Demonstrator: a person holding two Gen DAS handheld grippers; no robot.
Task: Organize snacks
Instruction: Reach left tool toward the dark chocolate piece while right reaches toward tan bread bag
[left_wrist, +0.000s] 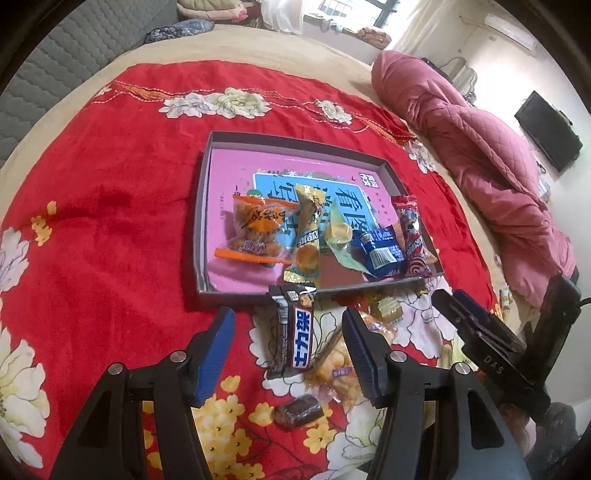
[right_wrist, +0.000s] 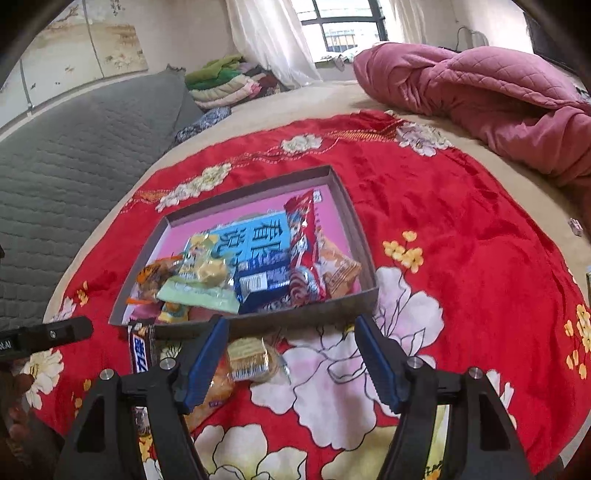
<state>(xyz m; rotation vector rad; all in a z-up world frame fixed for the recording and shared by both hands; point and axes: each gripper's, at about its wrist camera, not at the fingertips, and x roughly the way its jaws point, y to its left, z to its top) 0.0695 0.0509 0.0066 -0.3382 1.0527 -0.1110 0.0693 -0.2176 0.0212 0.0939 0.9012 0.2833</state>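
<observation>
Left gripper (left_wrist: 290, 332) is hanging over the red floral blanket (left_wrist: 110, 221) with its blue-padded jaws spread apart, and a dark chocolate bar (left_wrist: 293, 332) lies flat on the cloth right between them, not pinched, pads clear on both sides. Right gripper (right_wrist: 291, 345) is the same deal, jaws wide and holding nothing, with a small gold-wrapped snack (right_wrist: 249, 360) sitting on the blanket just inside its left pad and an orange-ish clear packet (right_wrist: 218, 387) partly tucked under that pad. Shallow grey box (left_wrist: 201, 206) with the pink and blue printed bottom sits just past both grippers, and most of the snacks are already in it, bunched along the near edge: an orange packet (left_wrist: 258, 229), a yellow bar wrapper (left_wrist: 308, 229), a pale green wrapped candy (left_wrist: 338, 236), a blue packet (left_wrist: 380, 253) and a red packet (left_wrist: 412, 236). Chocolate bar's top end touches the box's near wall from outside. Also loose on the blanket near the left gripper is a small brown wrapped candy (left_wrist: 299, 411). Pink quilt (right_wrist: 480, 92) is bunched up well off to the right on the bed
</observation>
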